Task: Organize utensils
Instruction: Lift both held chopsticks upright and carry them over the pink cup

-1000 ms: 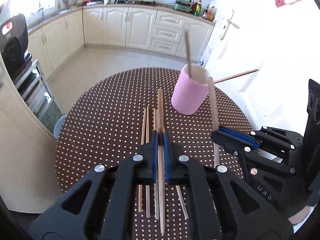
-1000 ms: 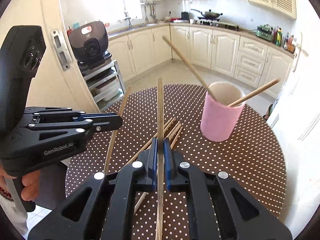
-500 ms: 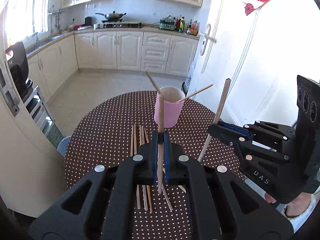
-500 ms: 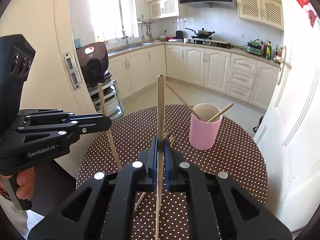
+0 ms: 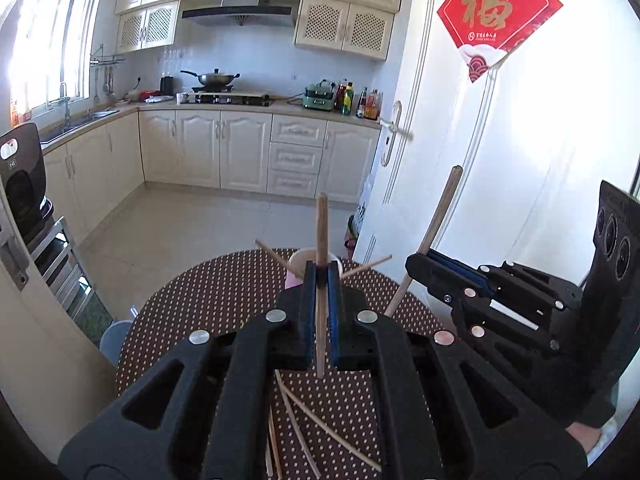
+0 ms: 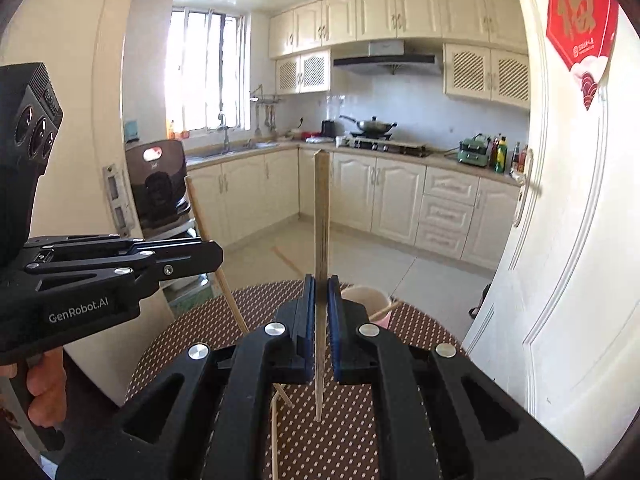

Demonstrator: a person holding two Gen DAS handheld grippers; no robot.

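Kitchen desk (image 5: 224, 292): I've lifted both hand-held grippers, left (image 5: 320, 280) and right (image 6: 321, 292), each clamping a chopstick (image 5: 321, 240); pink cup (image 6: 366, 300) next.

Kitchen lit by a window (image 6: 206, 68).
Cream cabinets (image 5: 224, 148) are ranged along two walls; a tiled floor (image 5: 192, 224) is seen.

Wooden chopsticks (image 5: 321, 240), matt pink cup (image 6: 370, 300) perhaps plastic, dotted cloth-covered table (image 5: 224, 292), glossy cabinets (image 5: 224, 148).

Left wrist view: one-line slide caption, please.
Left gripper and right gripper each clamp a chopstick above the pink cup.
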